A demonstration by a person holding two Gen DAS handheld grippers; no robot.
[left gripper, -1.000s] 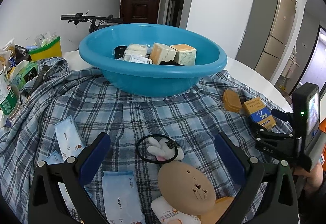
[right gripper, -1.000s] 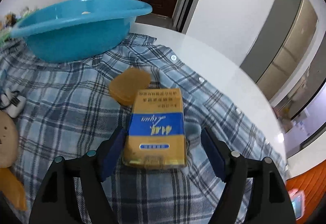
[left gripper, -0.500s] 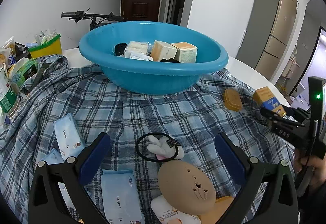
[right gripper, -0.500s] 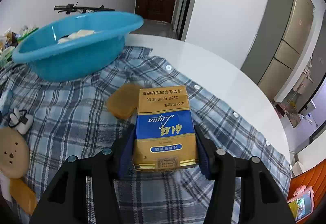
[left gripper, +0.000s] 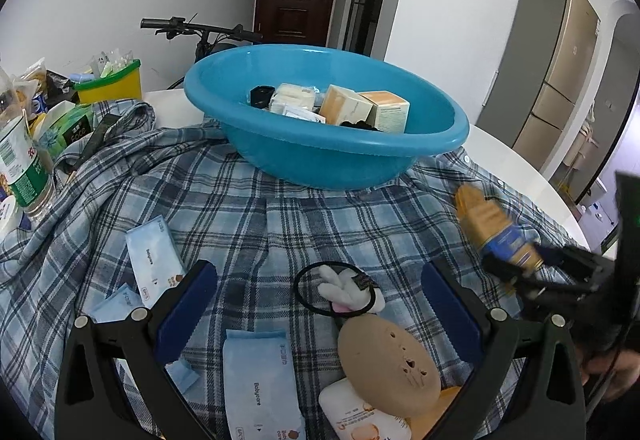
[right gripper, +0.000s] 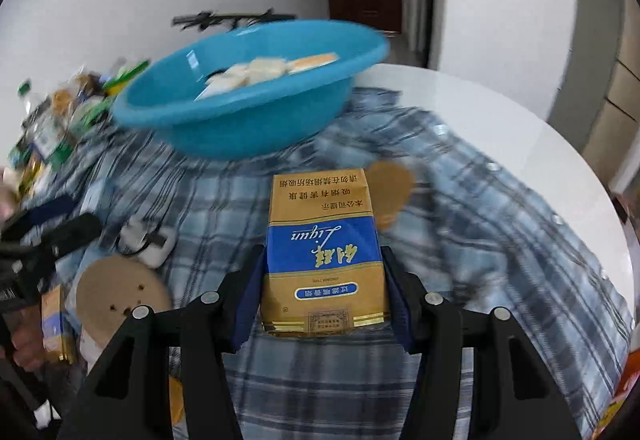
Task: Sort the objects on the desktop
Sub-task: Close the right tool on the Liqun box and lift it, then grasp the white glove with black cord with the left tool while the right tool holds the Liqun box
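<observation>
Risk: right gripper clamps gold-and-blue cardboard carton by lower end only, lifted off plaid cloth. We see blur; fast swing toward blue plastic basin could slip it. Left gripper open, empty.

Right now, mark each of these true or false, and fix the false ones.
1. The right gripper is clamped on the gold and blue box. True; its jaws have just been closing and now press both sides of it.
2. The basin is empty. False; boxes and packets lie in it.
3. The left gripper holds the hair tie. False; its jaws stand wide open with nothing gripped.
4. The basin sits on the plaid shirt. True.
5. The tan disc lies inside the basin. False; it lies on the shirt, close to the left gripper.
</observation>
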